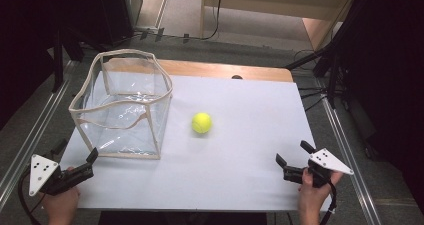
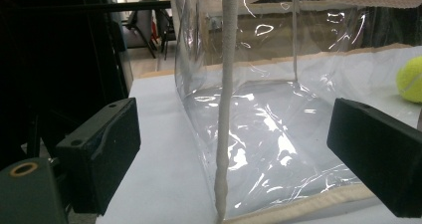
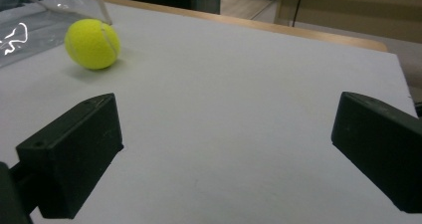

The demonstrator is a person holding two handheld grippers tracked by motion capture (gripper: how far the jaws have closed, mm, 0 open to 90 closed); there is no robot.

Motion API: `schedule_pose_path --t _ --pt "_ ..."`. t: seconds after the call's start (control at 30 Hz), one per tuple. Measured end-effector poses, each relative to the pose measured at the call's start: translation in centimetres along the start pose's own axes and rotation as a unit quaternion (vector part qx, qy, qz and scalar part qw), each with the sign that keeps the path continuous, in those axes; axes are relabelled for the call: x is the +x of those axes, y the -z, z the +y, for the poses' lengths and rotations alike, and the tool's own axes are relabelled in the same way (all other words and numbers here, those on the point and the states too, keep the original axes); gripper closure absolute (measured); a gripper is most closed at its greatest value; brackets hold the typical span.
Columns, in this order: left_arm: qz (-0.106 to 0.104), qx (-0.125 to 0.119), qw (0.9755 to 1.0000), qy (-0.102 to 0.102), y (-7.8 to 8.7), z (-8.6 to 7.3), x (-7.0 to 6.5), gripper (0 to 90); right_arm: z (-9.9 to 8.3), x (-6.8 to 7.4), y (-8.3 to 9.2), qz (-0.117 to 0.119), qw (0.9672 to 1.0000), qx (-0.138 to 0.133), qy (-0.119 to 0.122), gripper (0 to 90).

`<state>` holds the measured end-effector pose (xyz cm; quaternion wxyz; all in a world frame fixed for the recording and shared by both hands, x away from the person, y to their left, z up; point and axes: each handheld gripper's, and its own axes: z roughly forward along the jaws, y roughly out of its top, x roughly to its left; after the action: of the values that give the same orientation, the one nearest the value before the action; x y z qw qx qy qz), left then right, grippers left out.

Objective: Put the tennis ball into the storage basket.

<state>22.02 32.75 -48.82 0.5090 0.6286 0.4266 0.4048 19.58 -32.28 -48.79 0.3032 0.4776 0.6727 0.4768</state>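
A yellow tennis ball lies near the middle of the white tabletop. To its left stands a clear plastic bin with beige trim, its top open and nothing inside. My left gripper is open at the bin's near left corner, and in the left gripper view the corner seam rises between the spread jaws, with the ball at far right. My right gripper is open near the front right of the table. Its own view has the ball ahead and to the left, well beyond the jaws.
A wooden strip runs along the table's far edge. Metal rails flank both sides, and cables lie on the floor at right. Dark stands and furniture ring the table. Bare white surface lies between the ball and the right gripper.
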Motion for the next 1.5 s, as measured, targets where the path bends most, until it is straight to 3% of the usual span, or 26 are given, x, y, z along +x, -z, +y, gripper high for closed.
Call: schedule_pose_path --t 0.2,0.9,1.33,1.5 --pt "0.0 0.001 1.0 -0.002 0.0 0.0 0.0 6.9 1.3 1.2 -1.3 0.031 0.9993 0.015 0.014 0.0" --pt "0.001 0.0 1.0 -0.003 0.0 0.0 -0.1 6.9 4.7 2.4 -4.6 0.057 0.997 0.035 0.039 0.0" --pt "0.0 0.0 1.0 -0.004 0.0 0.0 -0.1 6.9 6.4 3.8 -6.9 0.09 0.993 0.058 0.05 0.0" --pt "0.0 0.0 1.0 -0.003 0.0 0.0 -0.1 6.9 7.2 4.4 -8.0 0.1 0.9905 0.069 0.064 0.0"
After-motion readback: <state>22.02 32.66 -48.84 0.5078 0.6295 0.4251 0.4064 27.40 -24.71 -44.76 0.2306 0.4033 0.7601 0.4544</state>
